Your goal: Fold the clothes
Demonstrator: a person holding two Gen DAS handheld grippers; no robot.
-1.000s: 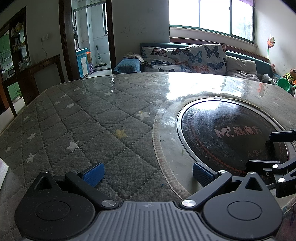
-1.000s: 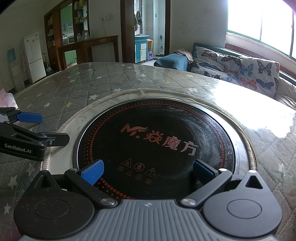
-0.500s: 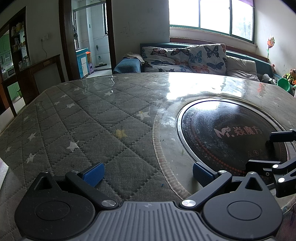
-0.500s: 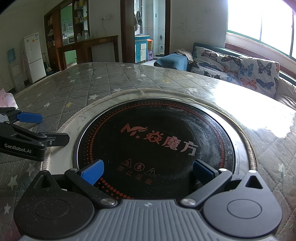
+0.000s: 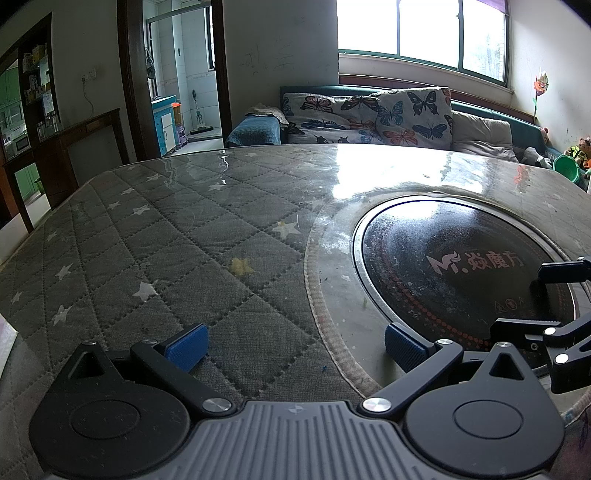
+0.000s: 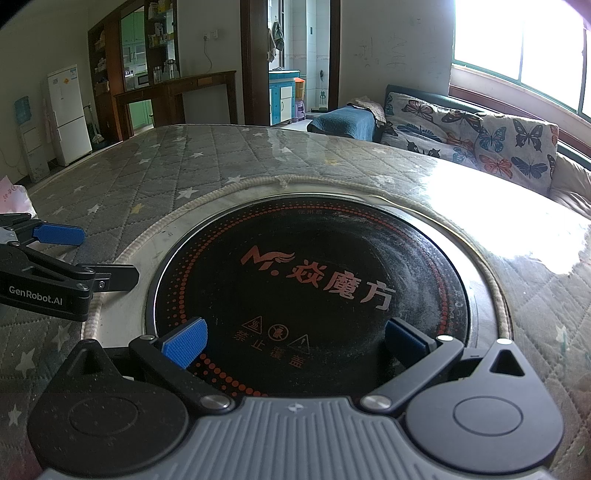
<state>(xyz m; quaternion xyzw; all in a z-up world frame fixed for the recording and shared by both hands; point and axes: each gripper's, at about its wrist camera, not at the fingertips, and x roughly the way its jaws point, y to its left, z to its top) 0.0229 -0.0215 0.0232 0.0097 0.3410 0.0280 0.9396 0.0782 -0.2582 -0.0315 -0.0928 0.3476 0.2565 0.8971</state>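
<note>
I hold two grippers, left gripper (image 5: 293, 341) and right gripper (image 6: 295, 338), both spread wide and empty, over one quilted star-print table cover (image 5: 155, 251) around one round induction cooktop (image 6: 317, 284); no clothes show; beyond, one butterfly-print sofa (image 5: 373, 118).

Grey quilted star-print cover (image 5: 155, 258) spread across the round worktop, under a glossy clear sheet. Black round induction plate (image 6: 314, 295) sunk in the middle, ringed in metal, marked with red-orange characters and warning signs. Behind, butterfly-print cushions (image 5: 373, 114) on a sofa below the window (image 5: 424, 33). White fridge (image 6: 68, 112) near a dark wooden shelf unit (image 6: 155, 66). Green bowl (image 5: 569, 168) far right.
</note>
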